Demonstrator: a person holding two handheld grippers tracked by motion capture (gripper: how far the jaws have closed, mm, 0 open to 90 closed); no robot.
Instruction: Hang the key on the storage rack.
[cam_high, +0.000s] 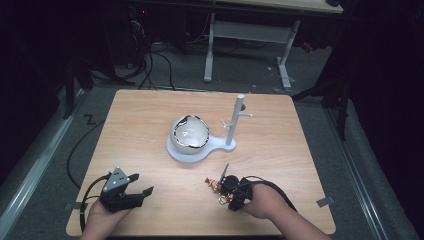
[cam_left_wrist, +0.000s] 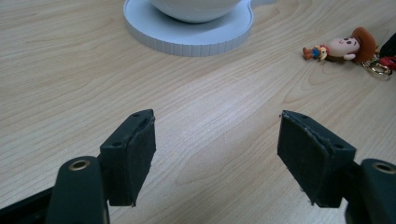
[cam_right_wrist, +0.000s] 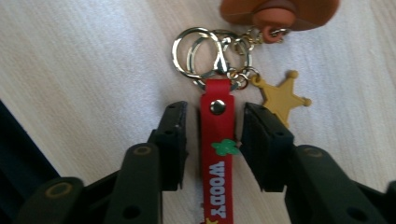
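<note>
On the light wooden desk (cam_high: 150, 125), the left gripper (cam_high: 131, 192) is resting at the near left edge, its jaws standing wide apart around bare wood. At the centre, a white bowl (cam_high: 190, 132) is sitting on a round white base (cam_high: 212, 145) with an upright white post (cam_high: 235, 120). Near the front right, the right gripper (cam_right_wrist: 212, 140) is straddling the red rubber "WOODY" keychain strap (cam_right_wrist: 217, 154), its jaws slightly apart on either side. Metal key rings (cam_right_wrist: 205, 53), a yellow star charm (cam_right_wrist: 280, 95) and a brown-hatted figure (cam_left_wrist: 348, 46) are lying just beyond.
</note>
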